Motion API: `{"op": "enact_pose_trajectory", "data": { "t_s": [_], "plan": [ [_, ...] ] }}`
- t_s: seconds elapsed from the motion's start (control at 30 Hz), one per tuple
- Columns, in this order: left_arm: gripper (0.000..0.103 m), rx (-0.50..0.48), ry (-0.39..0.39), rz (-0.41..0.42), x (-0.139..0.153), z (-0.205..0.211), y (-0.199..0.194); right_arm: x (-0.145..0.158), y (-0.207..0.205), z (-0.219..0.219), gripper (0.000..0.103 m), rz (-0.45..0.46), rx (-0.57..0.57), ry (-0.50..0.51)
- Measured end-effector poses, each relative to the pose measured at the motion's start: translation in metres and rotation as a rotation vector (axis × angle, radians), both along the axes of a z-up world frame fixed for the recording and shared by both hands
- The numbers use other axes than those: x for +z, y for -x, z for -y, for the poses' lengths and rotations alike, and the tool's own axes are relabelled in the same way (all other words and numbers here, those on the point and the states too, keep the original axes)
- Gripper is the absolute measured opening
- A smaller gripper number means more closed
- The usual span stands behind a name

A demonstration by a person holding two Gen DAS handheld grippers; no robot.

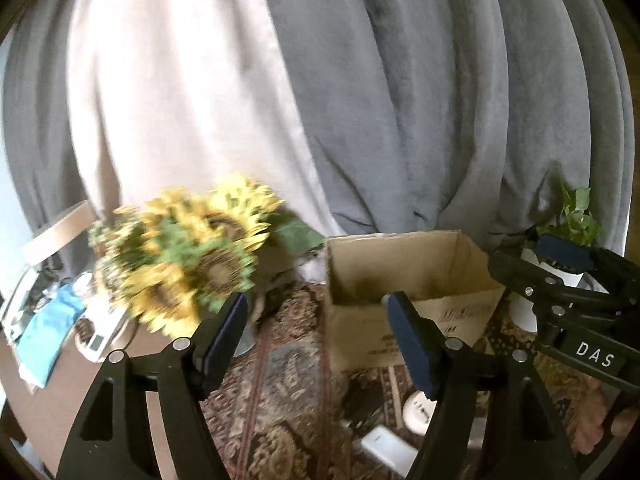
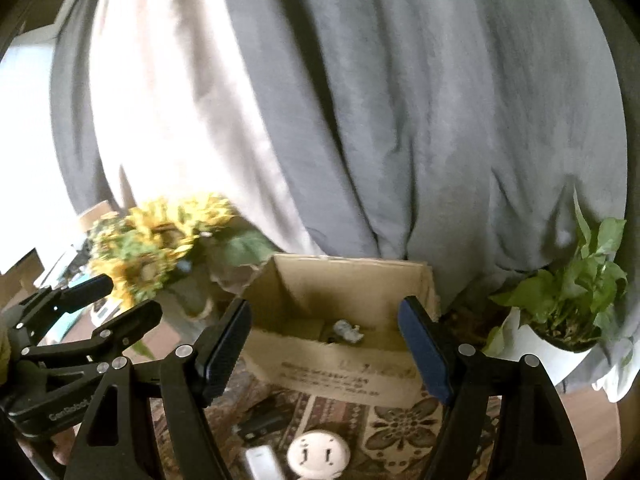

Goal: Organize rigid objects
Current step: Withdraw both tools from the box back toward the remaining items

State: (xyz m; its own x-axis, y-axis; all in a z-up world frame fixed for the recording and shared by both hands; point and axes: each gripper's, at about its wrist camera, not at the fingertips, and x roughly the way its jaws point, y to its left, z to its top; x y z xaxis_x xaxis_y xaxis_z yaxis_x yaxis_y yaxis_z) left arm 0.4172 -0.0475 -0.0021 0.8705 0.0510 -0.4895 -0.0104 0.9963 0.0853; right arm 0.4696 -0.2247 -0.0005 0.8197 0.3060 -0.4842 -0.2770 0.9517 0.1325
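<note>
An open cardboard box stands on the patterned rug; in the right wrist view it holds a small grey-white object. On the rug in front lie a white round thing with a face, a white flat block and a dark block. In the left wrist view the round thing, white block and dark block also show. My left gripper is open and empty above the rug. My right gripper is open and empty before the box.
A sunflower bouquet stands left of the box. A potted green plant in a white pot is at the right. Grey and white curtains hang behind. A cluttered low table is at far left.
</note>
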Motion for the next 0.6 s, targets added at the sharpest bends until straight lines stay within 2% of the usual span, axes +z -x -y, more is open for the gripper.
{"op": "enact_pose_trajectory", "data": {
  "t_s": [0.3, 0.47, 0.6],
  "plan": [
    [0.074, 0.104, -0.046, 0.037, -0.011, -0.009, 0.068, -0.004, 0.062, -0.016, 0.077, 0.072, 0.067, 0.022],
    [0.074, 0.144, -0.062, 0.032, -0.023, -0.013, 0.093, -0.015, 0.082, -0.019, 0.077, 0.044, 0.11, 0.014],
    [0.074, 0.158, -0.043, 0.01, -0.036, -0.02, 0.112, -0.025, 0.096, -0.023, 0.077, 0.024, 0.129, 0.02]
  ]
}}
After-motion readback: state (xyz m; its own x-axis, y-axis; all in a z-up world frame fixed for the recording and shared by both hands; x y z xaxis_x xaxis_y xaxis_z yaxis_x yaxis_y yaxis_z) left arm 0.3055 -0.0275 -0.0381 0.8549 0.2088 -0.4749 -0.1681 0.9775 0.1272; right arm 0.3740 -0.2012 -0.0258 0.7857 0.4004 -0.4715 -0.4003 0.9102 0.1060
